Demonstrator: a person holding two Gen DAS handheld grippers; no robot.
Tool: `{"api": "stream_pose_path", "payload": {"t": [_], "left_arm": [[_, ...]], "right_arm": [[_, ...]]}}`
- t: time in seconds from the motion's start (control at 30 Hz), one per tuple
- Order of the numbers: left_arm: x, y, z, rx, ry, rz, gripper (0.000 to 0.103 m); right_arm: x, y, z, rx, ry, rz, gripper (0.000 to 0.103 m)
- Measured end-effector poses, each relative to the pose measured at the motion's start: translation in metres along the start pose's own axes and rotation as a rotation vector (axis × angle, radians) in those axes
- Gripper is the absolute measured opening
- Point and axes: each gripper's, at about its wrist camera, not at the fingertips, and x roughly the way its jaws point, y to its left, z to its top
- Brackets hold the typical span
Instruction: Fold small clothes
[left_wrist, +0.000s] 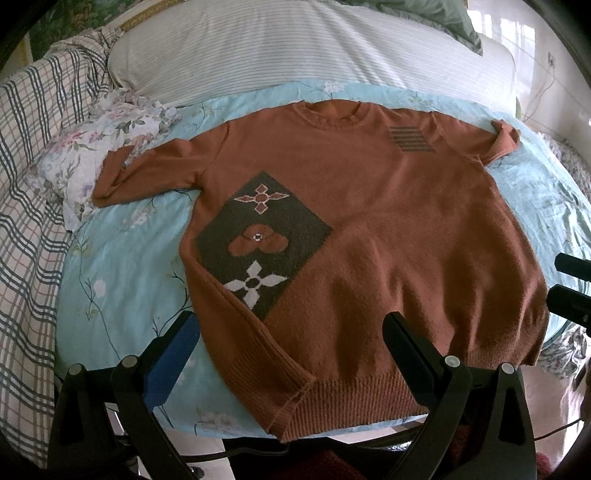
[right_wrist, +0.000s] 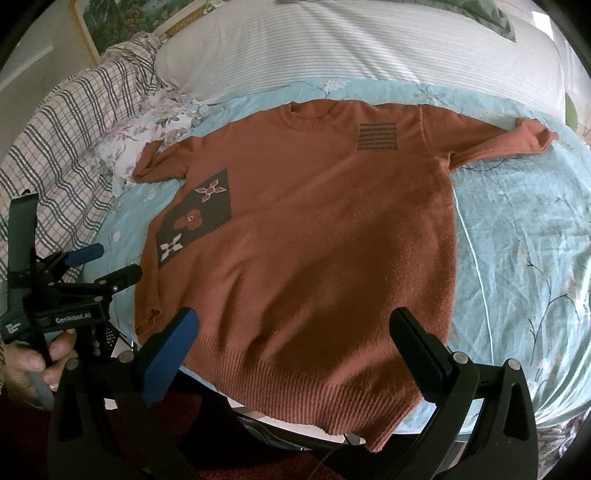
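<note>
**Sweater spread flat, no fold begun**

We hold the left gripper (left_wrist: 291, 347) and right gripper (right_wrist: 295, 339) agape and empty over the near hem of the rust sweater (left_wrist: 369, 229). It lies face up, sleeves out, every fold remaining. Left: a plaid blanket (left_wrist: 33, 206); beneath: a floral blue sheet (left_wrist: 122, 266); far: a striped pillow (left_wrist: 295, 48).
</note>
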Motion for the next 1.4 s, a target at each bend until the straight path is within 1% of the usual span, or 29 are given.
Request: {"api": "stream_pose_path", "payload": {"t": [0.13, 0.17, 0.2, 0.3, 0.33, 0.43, 0.5, 0.63, 0.73, 0.77, 0.8, 0.83, 0.9, 1.0, 1.03, 1.07, 1.13, 1.2, 1.33, 1.4], "left_arm": [[0.002, 0.001, 0.0, -0.002, 0.005, -0.002, 0.1], [0.0, -0.001, 0.0, -0.003, -0.006, 0.0, 0.1], [0.005, 0.0, 0.001, -0.001, 0.021, -0.005, 0.1], [0.008, 0.001, 0.001, 0.0, 0.026, -0.006, 0.1], [0.008, 0.001, 0.001, 0.0, 0.027, -0.008, 0.1], [0.01, 0.002, 0.002, 0.002, 0.032, -0.01, 0.1], [0.015, -0.001, 0.002, 0.0, 0.063, -0.02, 0.1], [0.019, 0.001, 0.003, 0.0, 0.061, -0.031, 0.1], [0.023, 0.003, 0.004, -0.002, 0.058, -0.041, 0.1], [0.025, 0.004, 0.005, -0.004, 0.06, -0.046, 0.1], [0.028, 0.005, 0.007, -0.008, 0.065, -0.048, 0.1], [0.028, 0.001, 0.004, -0.009, 0.048, -0.044, 0.1], [0.034, 0.001, 0.007, -0.013, 0.05, -0.047, 0.1], [0.041, 0.001, 0.011, -0.013, 0.057, -0.041, 0.1], [0.041, 0.0, 0.012, -0.017, 0.057, -0.048, 0.1], [0.043, -0.001, 0.015, -0.04, 0.059, -0.078, 0.1], [0.047, -0.001, 0.018, -0.038, 0.066, -0.075, 0.1], [0.053, -0.001, 0.021, -0.017, 0.082, -0.045, 0.1], [0.063, -0.003, 0.028, -0.018, 0.1, -0.051, 0.1], [0.069, -0.008, 0.031, -0.013, 0.115, -0.059, 0.1]], "right_arm": [[0.002, 0.001, 0.0, 0.007, 0.008, -0.002, 0.103], [0.003, 0.001, 0.001, 0.012, 0.02, -0.005, 0.103], [0.003, 0.001, 0.001, 0.014, 0.022, -0.002, 0.103], [0.003, 0.001, 0.0, -0.001, 0.004, -0.014, 0.103], [0.004, 0.002, 0.0, 0.002, 0.024, -0.021, 0.103], [0.007, 0.003, -0.001, 0.0, 0.035, -0.026, 0.103], [0.008, 0.003, 0.0, 0.013, 0.047, -0.017, 0.103], [0.01, 0.0, 0.0, 0.026, 0.055, -0.02, 0.103], [0.011, -0.005, 0.001, 0.03, 0.04, -0.035, 0.103], [0.01, -0.009, 0.002, 0.015, 0.009, -0.048, 0.103], [0.01, -0.012, 0.003, 0.017, 0.0, -0.052, 0.103], [0.01, -0.016, 0.004, 0.022, -0.007, -0.053, 0.103], [0.009, -0.023, 0.007, 0.005, -0.056, -0.07, 0.103], [0.009, -0.035, 0.012, 0.038, -0.059, -0.061, 0.103], [0.01, -0.039, 0.014, 0.051, -0.056, -0.058, 0.103], [0.01, -0.044, 0.015, 0.061, -0.059, -0.058, 0.103], [0.011, -0.055, 0.018, 0.086, -0.059, -0.053, 0.103], [0.01, -0.073, 0.023, 0.117, -0.07, -0.056, 0.103], [0.008, -0.112, 0.038, 0.188, -0.099, -0.07, 0.103], [0.002, -0.139, 0.049, 0.239, -0.126, -0.09, 0.103]]}}
